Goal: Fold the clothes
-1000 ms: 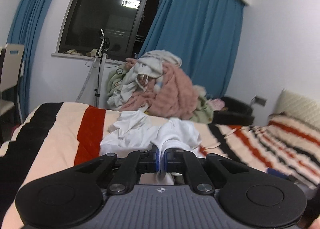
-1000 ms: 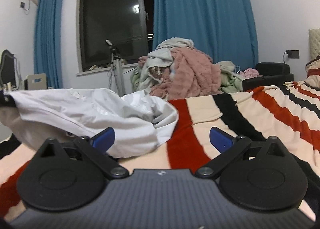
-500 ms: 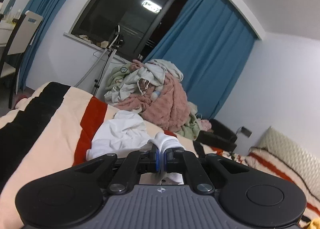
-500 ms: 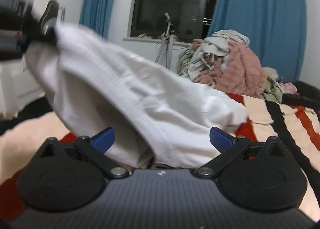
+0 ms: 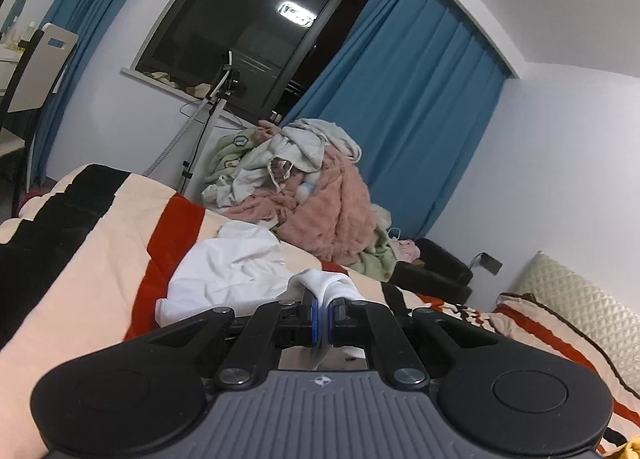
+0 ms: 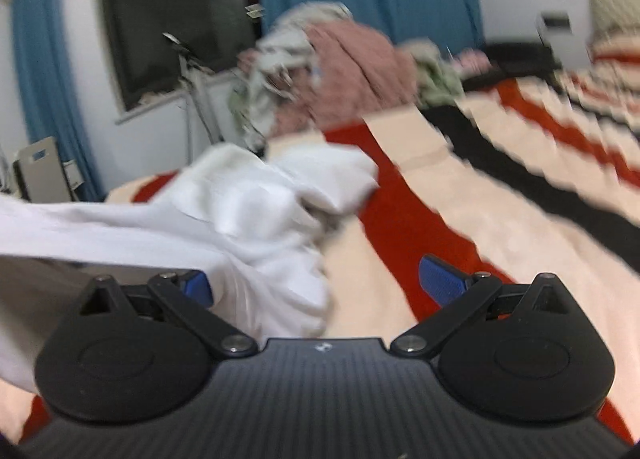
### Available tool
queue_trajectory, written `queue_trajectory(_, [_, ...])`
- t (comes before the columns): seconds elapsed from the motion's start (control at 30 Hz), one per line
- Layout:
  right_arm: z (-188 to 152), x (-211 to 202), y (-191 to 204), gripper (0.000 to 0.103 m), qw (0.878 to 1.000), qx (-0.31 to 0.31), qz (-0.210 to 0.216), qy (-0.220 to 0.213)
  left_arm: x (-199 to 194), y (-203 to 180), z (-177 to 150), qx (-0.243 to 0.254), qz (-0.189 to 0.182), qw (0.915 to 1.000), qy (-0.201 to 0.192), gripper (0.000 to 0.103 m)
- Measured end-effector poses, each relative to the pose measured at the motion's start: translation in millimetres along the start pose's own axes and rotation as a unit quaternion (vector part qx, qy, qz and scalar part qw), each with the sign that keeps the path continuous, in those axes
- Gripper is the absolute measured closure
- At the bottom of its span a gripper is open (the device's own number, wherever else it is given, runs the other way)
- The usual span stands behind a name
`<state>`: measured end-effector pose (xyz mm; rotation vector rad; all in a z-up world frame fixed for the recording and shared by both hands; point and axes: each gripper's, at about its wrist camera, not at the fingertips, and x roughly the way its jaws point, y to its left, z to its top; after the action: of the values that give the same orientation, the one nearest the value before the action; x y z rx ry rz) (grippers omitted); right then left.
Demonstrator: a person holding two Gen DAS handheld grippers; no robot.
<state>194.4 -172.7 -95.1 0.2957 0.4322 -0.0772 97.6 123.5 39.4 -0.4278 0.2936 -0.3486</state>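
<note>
**White garment pinched by the left gripper, right gripper spread wide**

The white garment [image 5: 232,279] is a single soft, crumpled piece of plain cloth, creased and bunched, lying on the striped bedspread [image 5: 80,259] with its bands of cream, red and black. In the left wrist view it spreads from about 9 o'clock toward the centre, and one fold of it rises into the left gripper [image 5: 324,319], whose two blue-padded fingers are closed tight on that fold with only the cloth between them.

In the right wrist view, which is blurred, the same garment [image 6: 224,215] fills the 9 o'clock to 10 o'clock part of the frame, one stretch of it running off the left edge. The right gripper [image 6: 316,283] has its two fingers spread wide; the left blue pad [image 6: 196,285] touches or sits just against the cloth, while the right pad sits over bare bedspread [image 6: 500,199], holding nothing.

At 12 o'clock in both views stands one heap of laundry [image 5: 304,187], pink, pale green and grey pieces piled together; their number cannot be told. Behind it are one dark window [image 5: 248,31] and two blue curtains [image 5: 416,119]
</note>
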Motion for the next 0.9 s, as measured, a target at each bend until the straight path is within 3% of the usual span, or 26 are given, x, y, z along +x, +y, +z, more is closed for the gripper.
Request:
queue_trajectory(0.1, [-6,2,-18,0.0,0.999,0.021,-0.026,0.022,-8,-1,0,-0.01,-0.004,0.9999,-0.008,0.098])
queue_trajectory(0.2, [-1,-19,-31,0.0,0.999,0.026,-0.037,-0.002,-15,5,0,-0.033,-0.013,0.9992,-0.018,0.098])
queue_trajectory(0.3, [17,-65,-26,0.0,0.993,-0.018,-0.055,-0.099,-20,18,-4,-0.072,-0.024,0.9966,-0.031,0.098])
queue_trajectory(0.4, [28,-118,-24,0.0,0.974,-0.058,-0.057,-0.213,-8,36,-7,-0.133,-0.041,0.9902,-0.002,0.098])
queue_trajectory(0.5, [31,-146,-26,0.0,0.96,-0.077,-0.045,-0.265,10,41,-15,-0.136,-0.032,0.9897,0.032,0.097])
queue_trajectory(0.63, [31,-133,-25,0.0,0.965,-0.096,-0.027,-0.241,38,44,-29,-0.107,0.024,0.9911,0.077,0.091])
queue_trajectory(0.8, [27,-107,-27,0.0,0.978,-0.101,-0.022,-0.182,75,54,-44,-0.084,0.083,0.986,0.118,0.079])
queue_trajectory(0.87, [27,-101,-29,0.0,0.981,-0.095,-0.02,-0.165,82,53,-47,-0.068,0.098,0.9847,0.127,0.056])
queue_trajectory(0.9, [27,-101,-30,0.0,0.982,-0.09,-0.018,-0.162,82,52,-48,-0.06,0.106,0.9839,0.131,0.05])
